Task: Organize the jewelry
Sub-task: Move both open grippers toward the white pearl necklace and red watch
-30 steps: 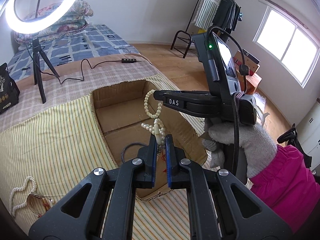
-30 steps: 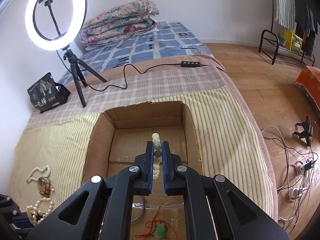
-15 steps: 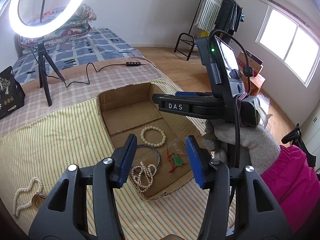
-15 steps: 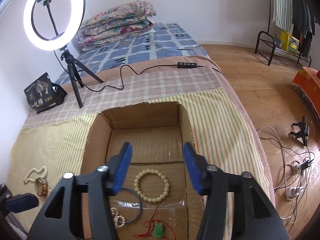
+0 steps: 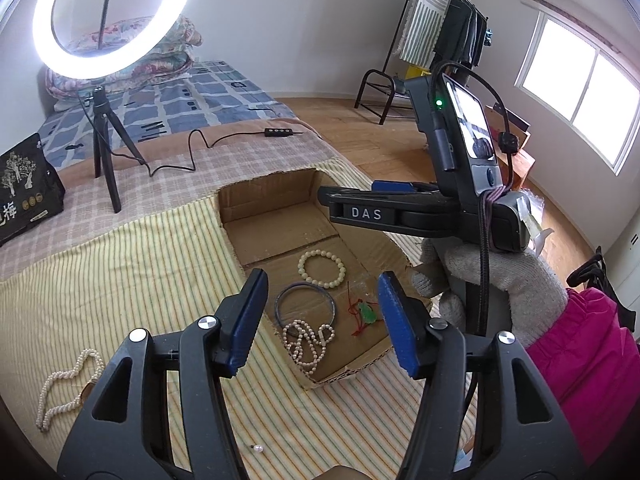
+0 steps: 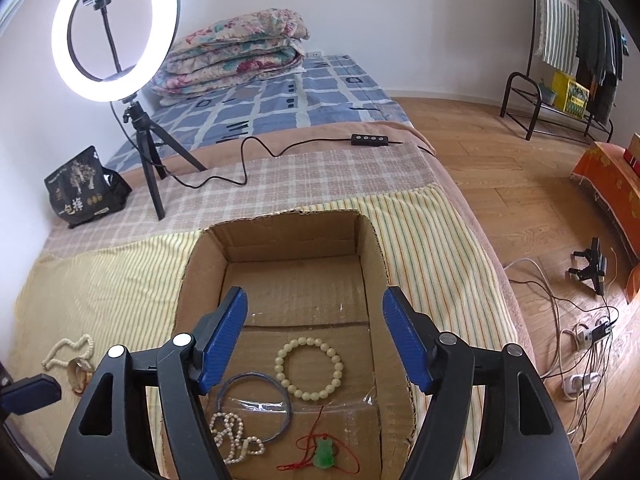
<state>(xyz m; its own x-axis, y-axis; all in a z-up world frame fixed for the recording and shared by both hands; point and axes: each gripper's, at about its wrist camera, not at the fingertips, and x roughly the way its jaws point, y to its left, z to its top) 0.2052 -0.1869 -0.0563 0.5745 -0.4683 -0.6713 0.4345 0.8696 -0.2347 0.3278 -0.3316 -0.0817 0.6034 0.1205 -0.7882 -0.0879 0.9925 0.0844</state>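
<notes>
The box (image 6: pixel 372 240) is an open cardboard carton set on the striped cloth (image 5: pixel 120 280) of the bed. It holds four items, all lying loose on its floor:

- Bead bracelet (image 6: pixel 310 368): pale round beads, lying flat, below and between the fingers of the right claw (image 6: pixel 314 340).
- Bangle (image 6: pixel 254 408): thin blue-grey ring, just left of the bracelet, partly behind the right claw's left finger.
- Pearl strand (image 6: pixel 236 438): bunched in loops, overlapping the near rim of the bangle.
- Pendant (image 6: pixel 323 454): green stone on a red cord, right of the strand, nearest the box's front wall.

In the left wrist view the same four lie below and between the fingers of the left claw (image 5: pixel 320 312): bracelet (image 5: pixel 321 269) farthest, bangle (image 5: pixel 306 304) and strand (image 5: pixel 306 340) nearer, pendant (image 5: pixel 366 312) beside the right finger.

Both claws have their jaws apart and opening. Nothing is between the pads of either; neither grips anything.

Outside the box, a second pearl necklace (image 5: pixel 66 388) lies on the cloth well left of the left claw, with a partly hidden ring-shaped item under it. A single loose pearl (image 5: pixel 258 448) lies on the cloth under the left claw.

The right claw, held by a gloved hand (image 5: pixel 492 280) with a pink sleeve (image 5: pixel 592 352), reaches over the box's right side and hides part of that wall.

Beyond the box: a ring light (image 6: pixel 116 32) on a tripod, its cable, a black bag (image 6: pixel 82 188), and a folded quilt (image 6: pixel 236 52).
</notes>
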